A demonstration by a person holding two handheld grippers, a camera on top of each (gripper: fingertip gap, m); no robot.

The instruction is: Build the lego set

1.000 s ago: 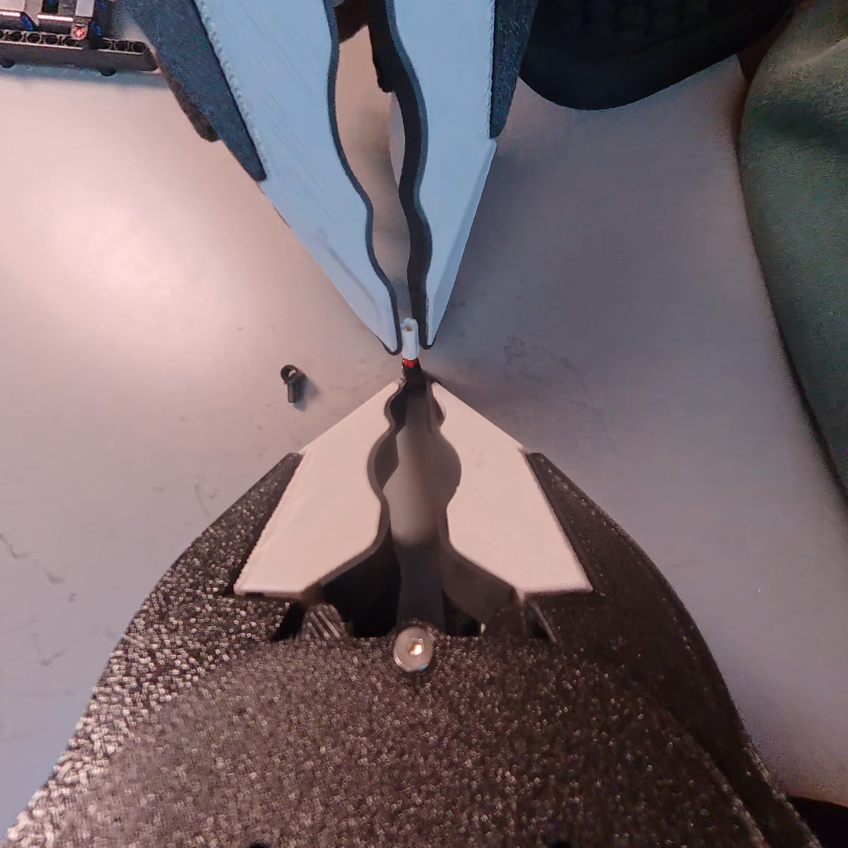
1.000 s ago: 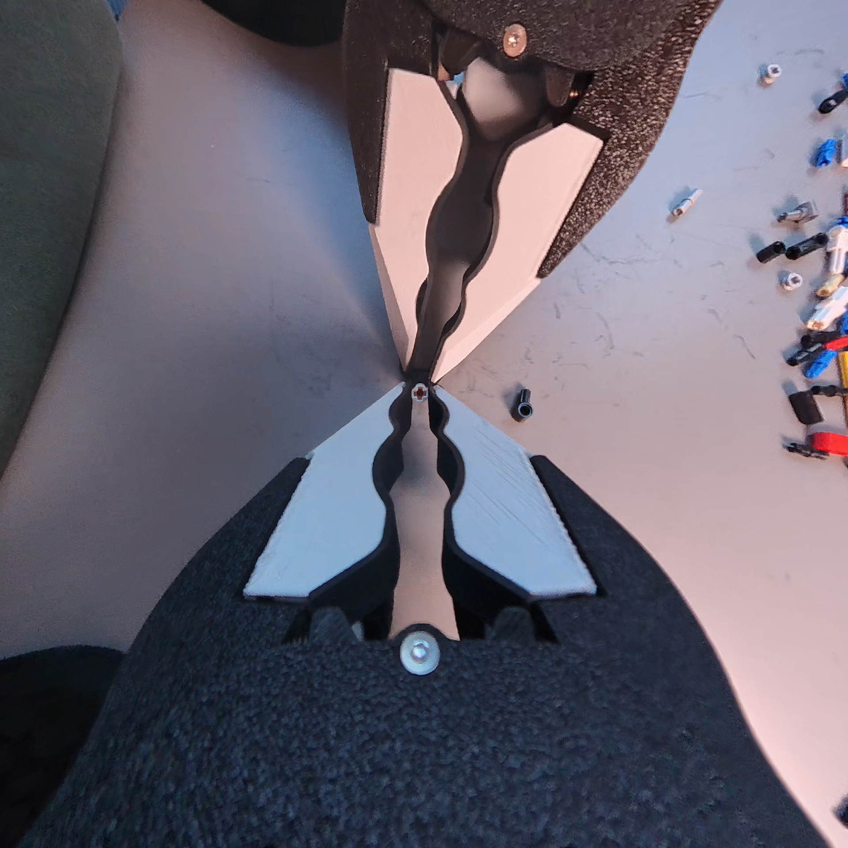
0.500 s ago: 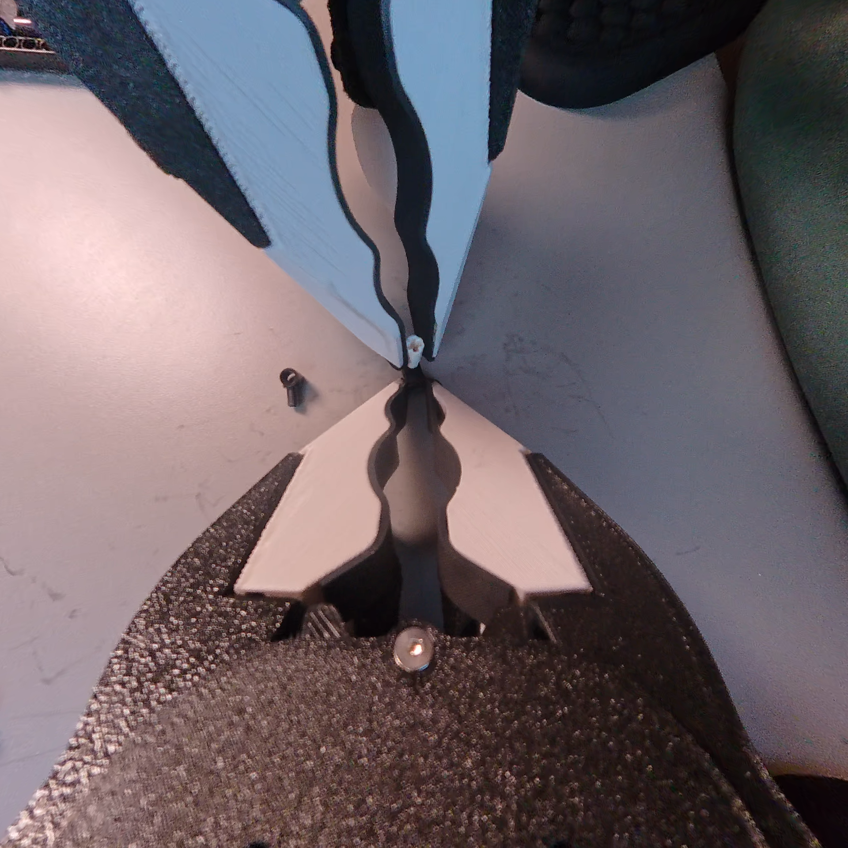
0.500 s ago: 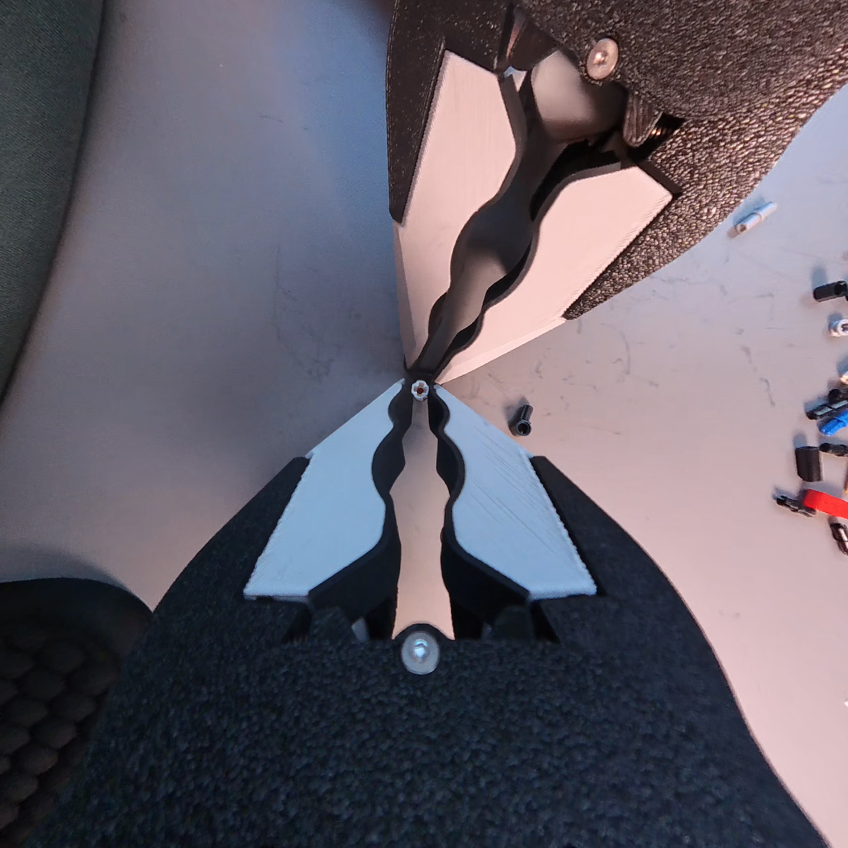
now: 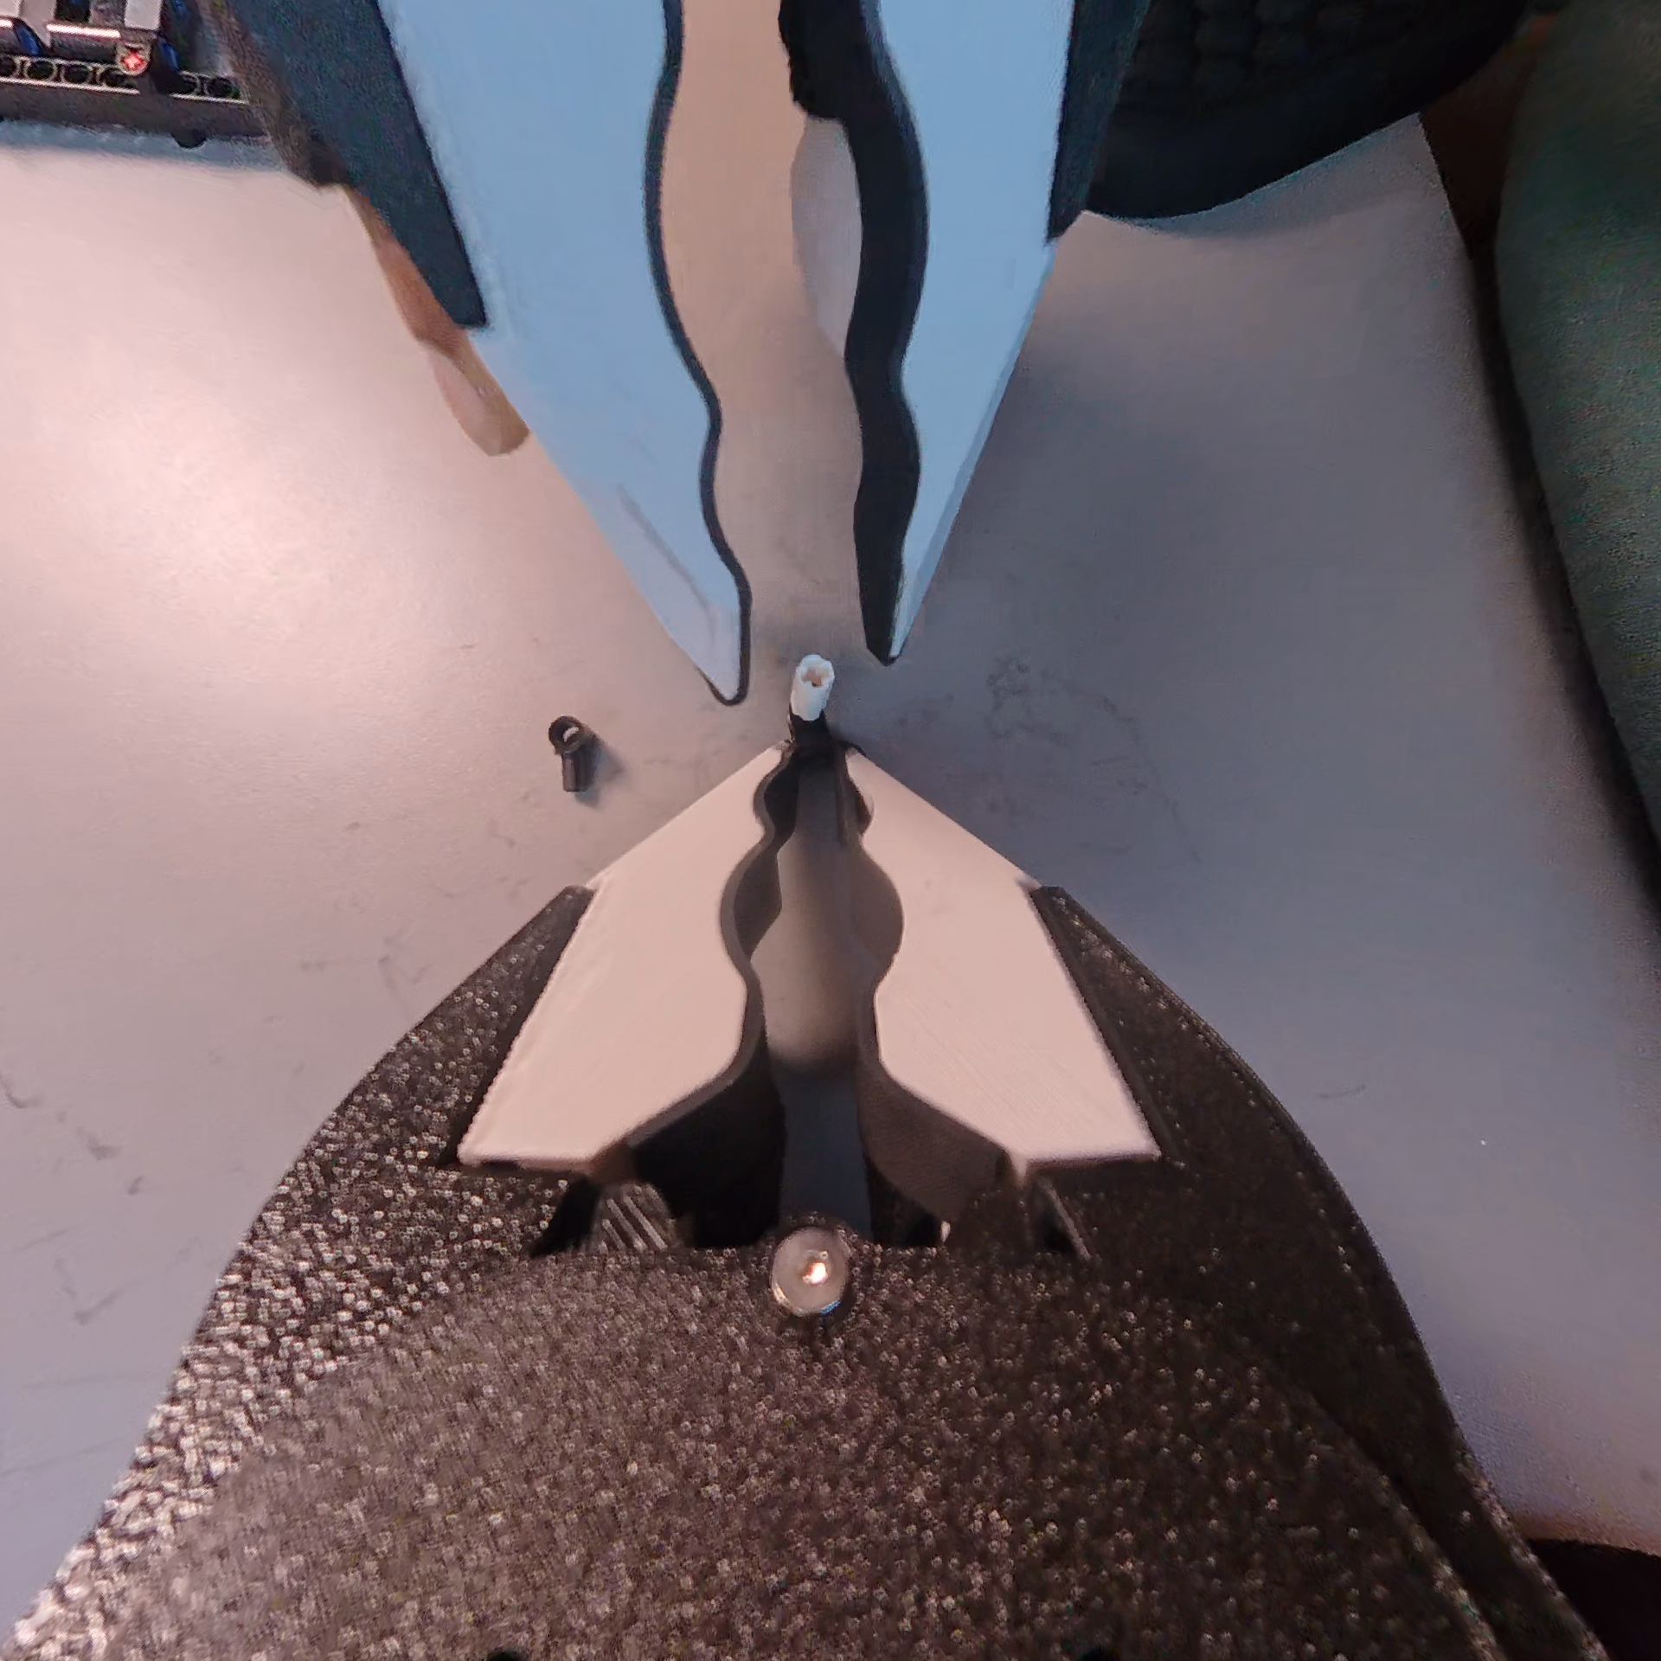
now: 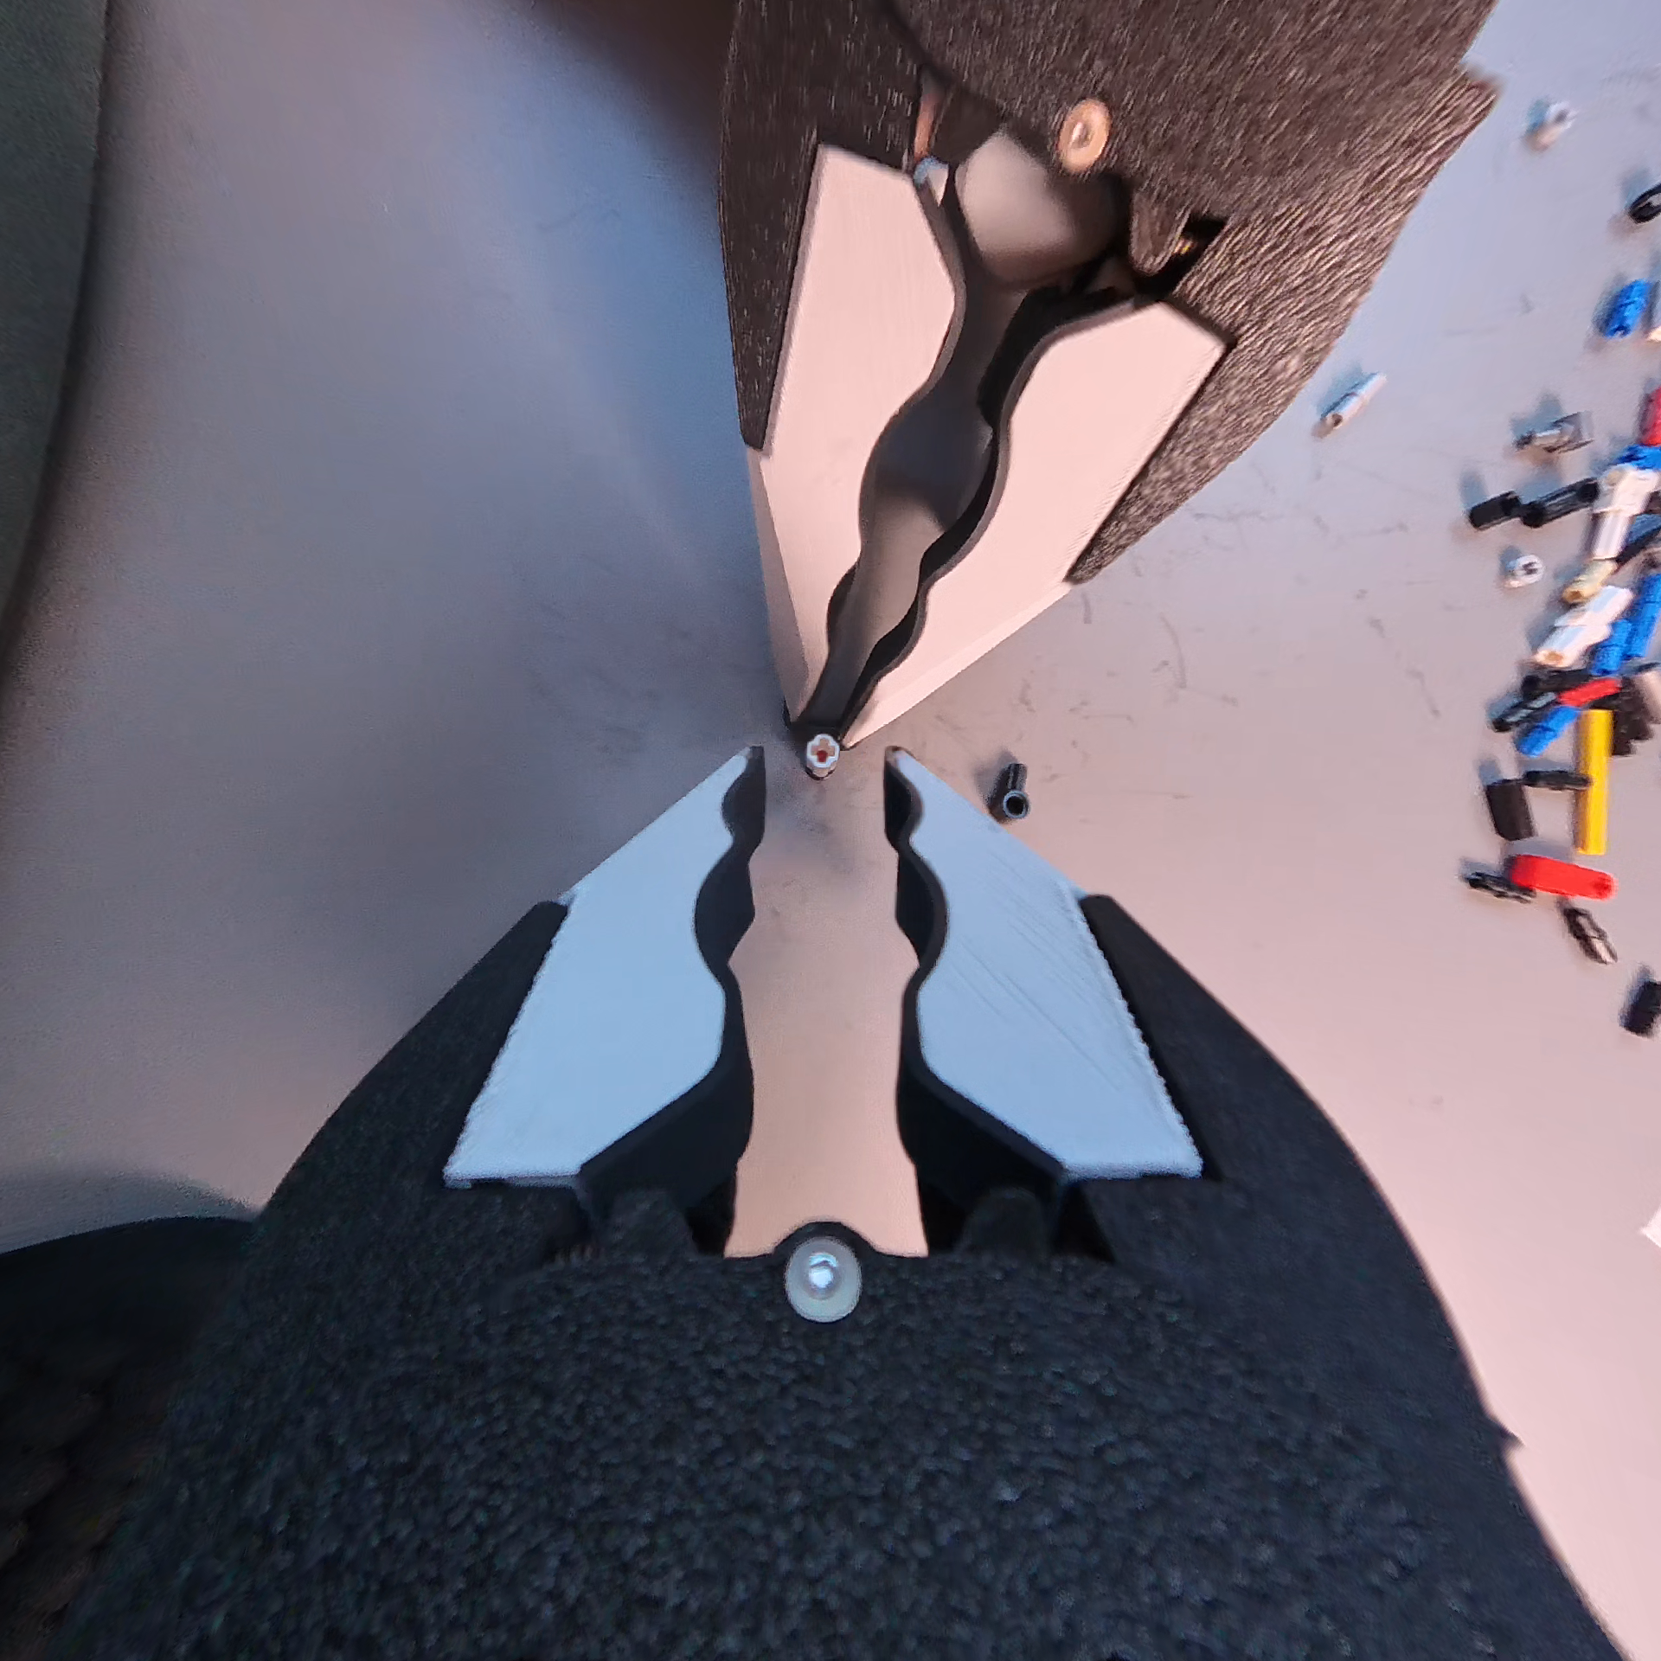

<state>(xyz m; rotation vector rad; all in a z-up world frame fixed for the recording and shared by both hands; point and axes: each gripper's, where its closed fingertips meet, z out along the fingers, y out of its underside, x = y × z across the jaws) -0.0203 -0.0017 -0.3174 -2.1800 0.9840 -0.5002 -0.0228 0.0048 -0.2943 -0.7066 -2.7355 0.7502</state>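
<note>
Pale scuffed table (image 6: 1258, 1034) bears scattered lego pieces (image 6: 1591, 629).

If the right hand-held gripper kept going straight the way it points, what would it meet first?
The small white piece pinched in the shut left hand-held gripper. It sits just ahead of the open right hand-held gripper, roughly centred between its fingertips, though depth is hard to judge.
</note>
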